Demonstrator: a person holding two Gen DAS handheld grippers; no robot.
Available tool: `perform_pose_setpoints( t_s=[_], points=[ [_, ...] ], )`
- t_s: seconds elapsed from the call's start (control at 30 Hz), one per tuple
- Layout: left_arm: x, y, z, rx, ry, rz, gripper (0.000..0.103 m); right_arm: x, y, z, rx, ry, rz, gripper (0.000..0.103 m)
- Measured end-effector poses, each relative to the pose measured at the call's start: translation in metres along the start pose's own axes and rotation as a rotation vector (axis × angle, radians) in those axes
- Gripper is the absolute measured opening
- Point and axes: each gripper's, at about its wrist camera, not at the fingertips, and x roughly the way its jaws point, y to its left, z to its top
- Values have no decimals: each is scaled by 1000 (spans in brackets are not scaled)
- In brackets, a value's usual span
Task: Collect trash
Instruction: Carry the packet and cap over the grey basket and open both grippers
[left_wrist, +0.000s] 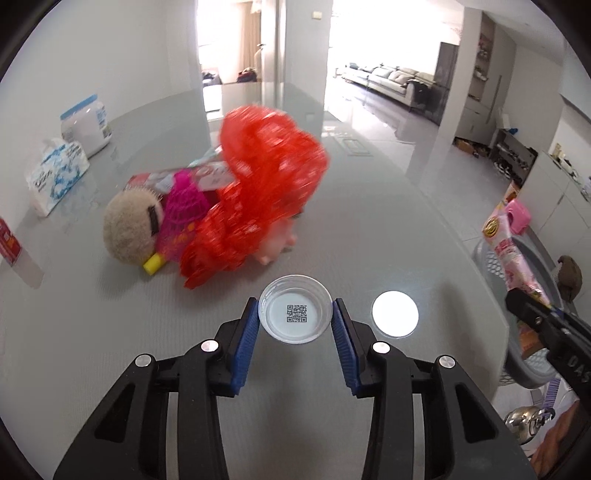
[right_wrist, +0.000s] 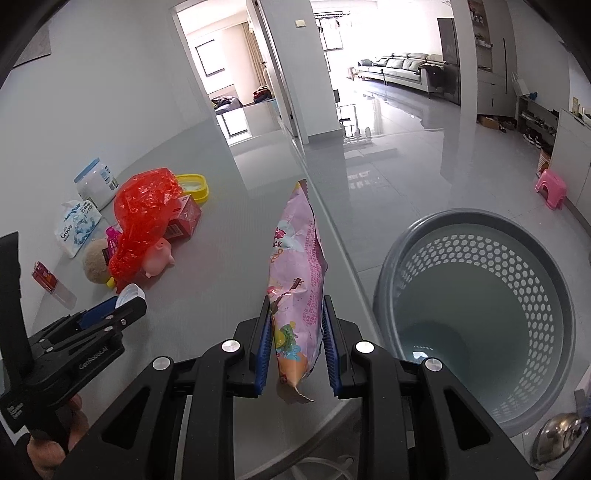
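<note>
One grey glass-topped table (right_wrist: 229, 236) carries nearly everything here, and beside its right edge stands one grey perforated laundry-style basket (right_wrist: 476, 314), down on the floor; its inside looks bare as far as the right wrist view reaches, though the bottom is dim and hard to read. Over on the left of the table, one crumpled red plastic bag (left_wrist: 266, 192) lies draped across a heap: one fuzzy beige plush ball (left_wrist: 129, 232), one pink pig toy (right_wrist: 159, 258), one red carton (right_wrist: 184, 218), and something pink and netted that I can't name. Behind the heap sits one yellow-rimmed dish (right_wrist: 194, 186); its contents cannot be made out. Against the wall are one white tub with a blue lid (left_wrist: 86, 123), one soft tissue pack (left_wrist: 57, 173), and one small red box (right_wrist: 43, 275).

Now the action! The right gripper (right_wrist: 297, 349) has its jaws narrowed onto one pink snack bag (right_wrist: 297, 258), pinched near its lower end, the bag standing up long and tall above the table edge, just left of the basket. The left gripper (left_wrist: 295, 328) sits low on the table with its jaws wide, blue pads either side of one clear plastic lid (left_wrist: 295, 308) with a QR code on it. The pads are right at its rim; whether they touch it is not clear. Just to the right of the lid lies one bright white disc (left_wrist: 395, 313).
</note>
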Motion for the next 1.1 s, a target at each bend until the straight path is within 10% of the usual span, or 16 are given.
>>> perform_pose_setpoints(
  t_s=[0.6,1.1],
  points=[
    [22,-189,19,329,-21,-269,39,-45,-155,-33,246,-22,-222,24],
    [51,-236,2,394,63,-292,40,-24,-183,-43,288,38,-184,25]
  ],
)
